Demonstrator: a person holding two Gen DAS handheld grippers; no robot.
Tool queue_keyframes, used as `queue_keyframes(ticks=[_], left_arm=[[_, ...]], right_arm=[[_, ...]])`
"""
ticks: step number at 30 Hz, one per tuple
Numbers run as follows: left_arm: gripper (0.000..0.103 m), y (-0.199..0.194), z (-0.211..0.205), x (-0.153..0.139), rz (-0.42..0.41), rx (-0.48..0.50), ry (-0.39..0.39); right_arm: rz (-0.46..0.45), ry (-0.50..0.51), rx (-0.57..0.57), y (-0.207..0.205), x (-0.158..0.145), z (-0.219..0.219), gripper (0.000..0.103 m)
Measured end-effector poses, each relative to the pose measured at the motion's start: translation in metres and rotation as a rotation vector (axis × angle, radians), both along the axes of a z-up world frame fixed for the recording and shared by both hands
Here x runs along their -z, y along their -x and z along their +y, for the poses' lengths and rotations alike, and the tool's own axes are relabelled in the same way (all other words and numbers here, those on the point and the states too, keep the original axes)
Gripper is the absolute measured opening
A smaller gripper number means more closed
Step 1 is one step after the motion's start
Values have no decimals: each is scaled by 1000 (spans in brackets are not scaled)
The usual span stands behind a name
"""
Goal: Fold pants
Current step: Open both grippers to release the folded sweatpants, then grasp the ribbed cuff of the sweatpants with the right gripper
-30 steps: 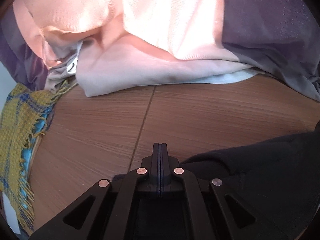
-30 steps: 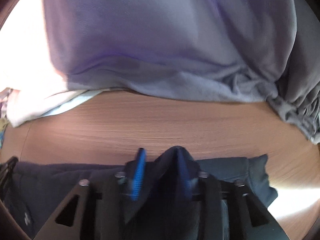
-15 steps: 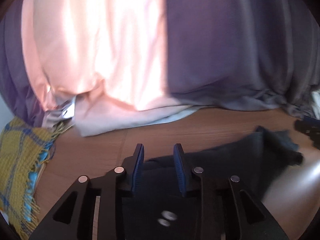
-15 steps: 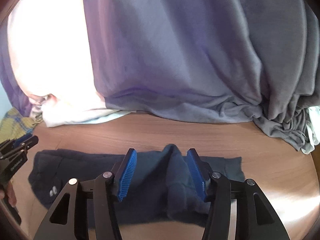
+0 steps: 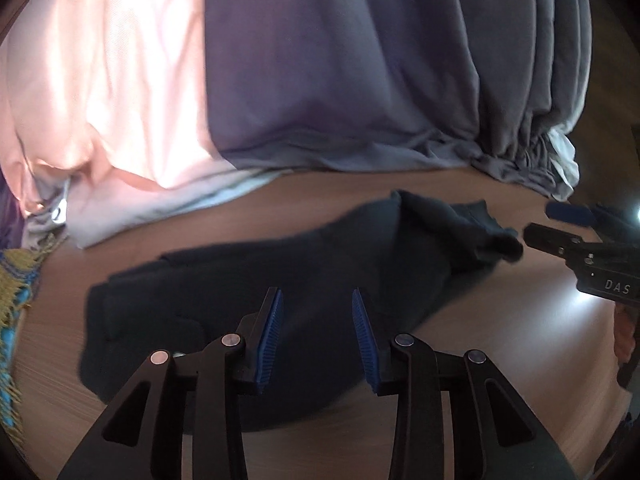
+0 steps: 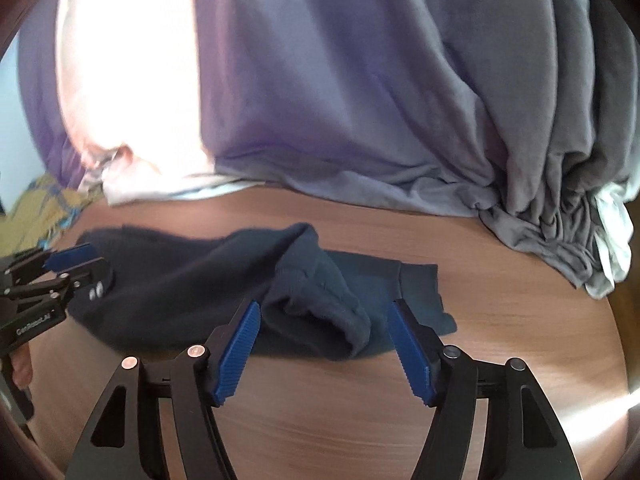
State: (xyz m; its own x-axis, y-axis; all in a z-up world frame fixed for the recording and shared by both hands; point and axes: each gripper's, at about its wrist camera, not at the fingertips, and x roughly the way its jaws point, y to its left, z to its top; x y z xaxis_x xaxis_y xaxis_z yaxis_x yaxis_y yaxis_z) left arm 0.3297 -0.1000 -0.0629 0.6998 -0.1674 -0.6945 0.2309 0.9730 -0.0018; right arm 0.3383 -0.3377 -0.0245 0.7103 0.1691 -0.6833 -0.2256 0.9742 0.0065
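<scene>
Both sets of fingers have just let go, left gripper and right gripper spread and empty above the dark pants, lying folded over on the wooden surface with one end bunched, so smoothing probably comes next.

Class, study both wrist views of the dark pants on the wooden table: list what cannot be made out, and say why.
- Near edge of the pants: left wrist view, hidden behind the left gripper.
- Small pale marks on the pants: right wrist view, too small and blurred to identify.
- What the draped grey cloth covers: both views, hidden.
- The table edges: cut off.
</scene>
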Motion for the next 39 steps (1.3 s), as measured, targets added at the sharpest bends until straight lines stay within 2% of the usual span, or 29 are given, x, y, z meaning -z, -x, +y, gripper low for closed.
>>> queue_keyframes(ticks=[7, 11, 13, 15, 19, 21, 23, 25, 27, 28, 30, 31, 33, 35, 39], left_arm=[[35, 6, -29, 22, -1, 75, -11], [36, 3, -46, 32, 10, 133, -28], [37, 1, -55, 38, 12, 165, -51], [45, 0, -63, 44, 18, 191, -76], [47, -2, -81, 55, 10, 240, -138], [47, -4, -89, 59, -11, 252, -174], [47, -8, -95, 60, -19, 264, -184], [47, -14, -98, 61, -21, 265, -179], [47, -22, -101, 61, -25, 259, -176], [47, -25, -102, 60, -29, 255, -175], [47, -33, -105, 60, -32, 244, -185], [46, -37, -107, 61, -33, 241, -193], [38, -43, -109, 63, -33, 242, -206], [19, -47, -111, 64, -19, 253, -200], [14, -46, -113, 55, -28, 266, -167]], right_arm=[[-23, 120, -174, -2, 22, 14, 67], [-9, 170, -227, -8, 38, 19, 67], [0, 188, -235, -11, 45, 19, 67], [6, 196, -240, -15, 51, 18, 67], [-7, 203, -217, -21, 57, 13, 67], [-2, 172, -213, -25, 58, 8, 67], [5, 130, -198, -30, 57, 3, 62], [20, 110, -189, -35, 57, 0, 43], [36, 104, -166, -41, 60, -5, 34], [39, 98, -156, -44, 60, -7, 25], [53, 55, -126, -49, 59, -16, 18], [61, 26, -109, -52, 58, -22, 16], [88, -77, -64, -59, 54, -39, 14], [101, -156, -16, -64, 50, -56, 13], [122, -257, 112, -75, 46, -89, 13]])
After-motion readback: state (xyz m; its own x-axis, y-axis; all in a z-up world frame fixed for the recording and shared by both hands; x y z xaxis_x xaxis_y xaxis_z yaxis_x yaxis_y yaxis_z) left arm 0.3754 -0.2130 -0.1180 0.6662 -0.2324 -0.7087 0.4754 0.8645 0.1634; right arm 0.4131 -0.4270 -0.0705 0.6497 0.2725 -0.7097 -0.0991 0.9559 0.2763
